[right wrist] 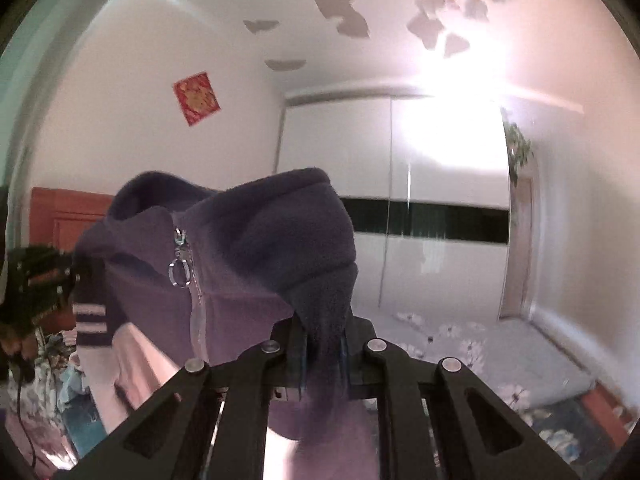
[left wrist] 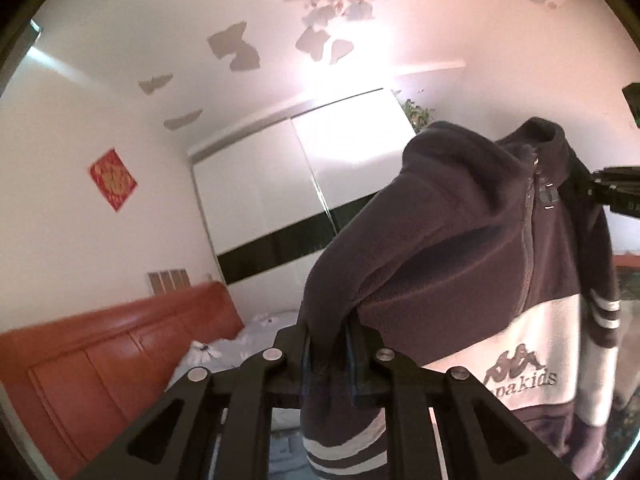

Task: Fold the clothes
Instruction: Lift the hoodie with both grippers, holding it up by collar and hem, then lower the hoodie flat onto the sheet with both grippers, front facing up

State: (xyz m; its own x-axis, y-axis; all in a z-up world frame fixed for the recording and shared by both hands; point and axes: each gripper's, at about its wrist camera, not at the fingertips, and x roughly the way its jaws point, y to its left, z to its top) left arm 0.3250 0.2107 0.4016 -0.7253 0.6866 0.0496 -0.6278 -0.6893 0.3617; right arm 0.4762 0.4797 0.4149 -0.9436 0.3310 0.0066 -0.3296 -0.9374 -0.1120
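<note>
Fingers of our left gripper (left wrist: 327,344) clamp a shoulder of the dark fleece jacket (left wrist: 460,248), held in the air. From our right wrist, the right gripper (right wrist: 325,340) pinches its other shoulder.

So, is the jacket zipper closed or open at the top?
Closed: the zipper pull sits near the collar of the jacket, both front halves joined below it.

fleece jacket (left wrist: 460,240) hangs right in front of both cams, blocks the middle; open air toward the wardrobe (right wrist: 400,208) and over the bed (right wrist: 460,344)
</note>
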